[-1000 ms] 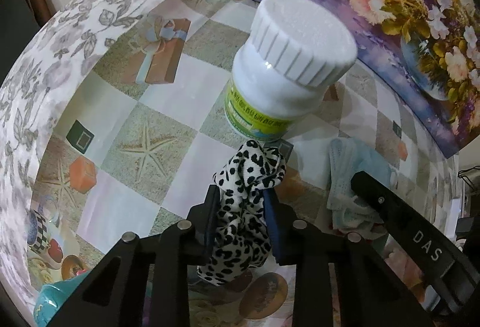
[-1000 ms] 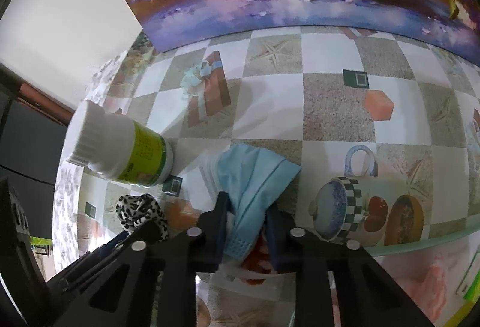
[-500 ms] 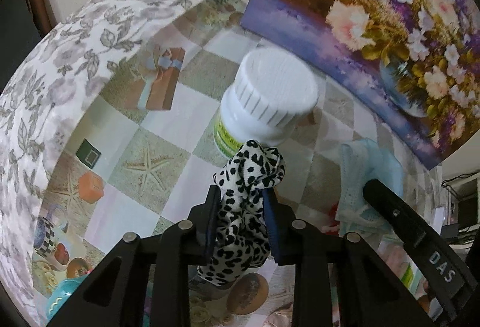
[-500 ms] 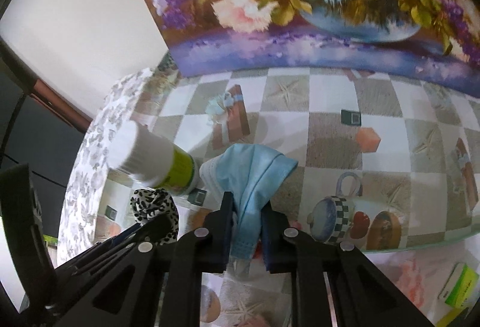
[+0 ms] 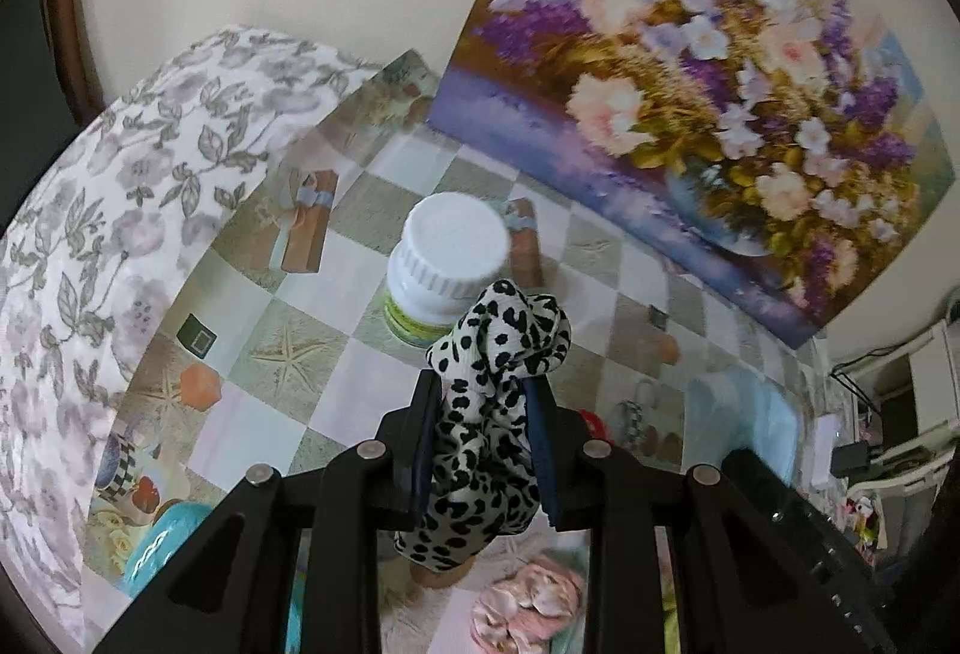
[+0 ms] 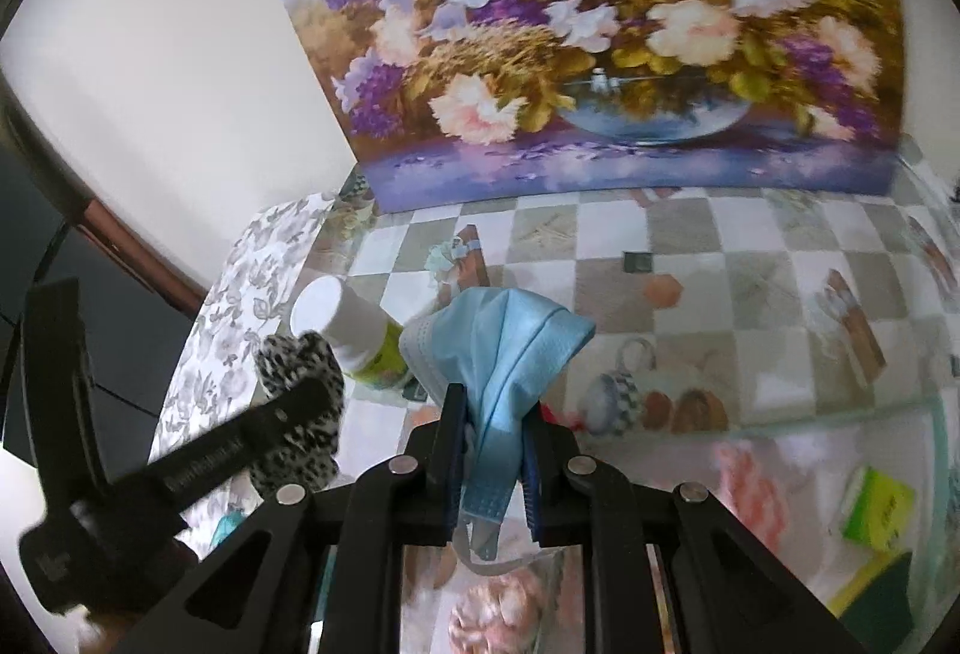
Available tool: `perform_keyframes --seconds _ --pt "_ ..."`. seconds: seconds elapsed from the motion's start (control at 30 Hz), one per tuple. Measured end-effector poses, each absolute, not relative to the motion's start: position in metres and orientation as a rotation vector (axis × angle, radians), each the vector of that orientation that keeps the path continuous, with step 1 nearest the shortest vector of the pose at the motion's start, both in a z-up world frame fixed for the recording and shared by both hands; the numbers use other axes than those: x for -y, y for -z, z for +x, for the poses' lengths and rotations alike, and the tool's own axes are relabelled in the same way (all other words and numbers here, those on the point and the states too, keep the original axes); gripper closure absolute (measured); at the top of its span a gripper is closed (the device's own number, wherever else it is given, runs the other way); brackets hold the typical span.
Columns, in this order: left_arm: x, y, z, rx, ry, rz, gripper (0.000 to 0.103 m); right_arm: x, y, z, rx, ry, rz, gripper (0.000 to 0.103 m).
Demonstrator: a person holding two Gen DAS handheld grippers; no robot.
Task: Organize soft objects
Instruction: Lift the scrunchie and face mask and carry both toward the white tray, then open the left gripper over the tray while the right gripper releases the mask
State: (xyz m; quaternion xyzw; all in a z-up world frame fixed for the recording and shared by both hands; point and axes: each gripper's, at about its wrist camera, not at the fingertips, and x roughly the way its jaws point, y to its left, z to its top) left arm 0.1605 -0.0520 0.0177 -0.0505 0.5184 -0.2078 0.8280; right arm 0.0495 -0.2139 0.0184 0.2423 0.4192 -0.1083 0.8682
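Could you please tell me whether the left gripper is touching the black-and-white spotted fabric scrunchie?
Touching. The left wrist view shows the left gripper clamped on the spotted scrunchie, both pads pressing its sides.

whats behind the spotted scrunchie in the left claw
Directly behind the spotted scrunchie stands a white-capped bottle on the checked tablecloth. The scrunchie covers the bottle's lower right side, so that part of its green label cannot be seen.

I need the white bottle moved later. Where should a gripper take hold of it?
Grip the bottle around its ribbed white cap from above: it stands upright on the table, cap topmost, and the ribs should resist slipping. Come from the side away from the painting.
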Motion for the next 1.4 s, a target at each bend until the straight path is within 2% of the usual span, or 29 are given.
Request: perform_keyframes --seconds 0.4,0.9,1.13,1.4 --pt "0.04 -0.071 0.119 -1.001 0.485 -0.08 0.074 0.21 -0.055 -0.008 -0.853 0.308 0.5 0.086" --pt "0.075 -0.078 0.052 -1.002 0.636 -0.007 0.074 0.223 -0.063 -0.085 -0.837 0.435 0.54 0.086" --pt "0.105 -0.06 0.018 -1.054 0.732 0.073 0.073 0.251 -0.05 -0.128 -0.862 0.55 0.563 0.086" --pt "0.14 0.001 -0.002 -1.268 0.799 0.148 0.073 0.286 -0.003 -0.137 -1.004 0.602 0.636 0.084"
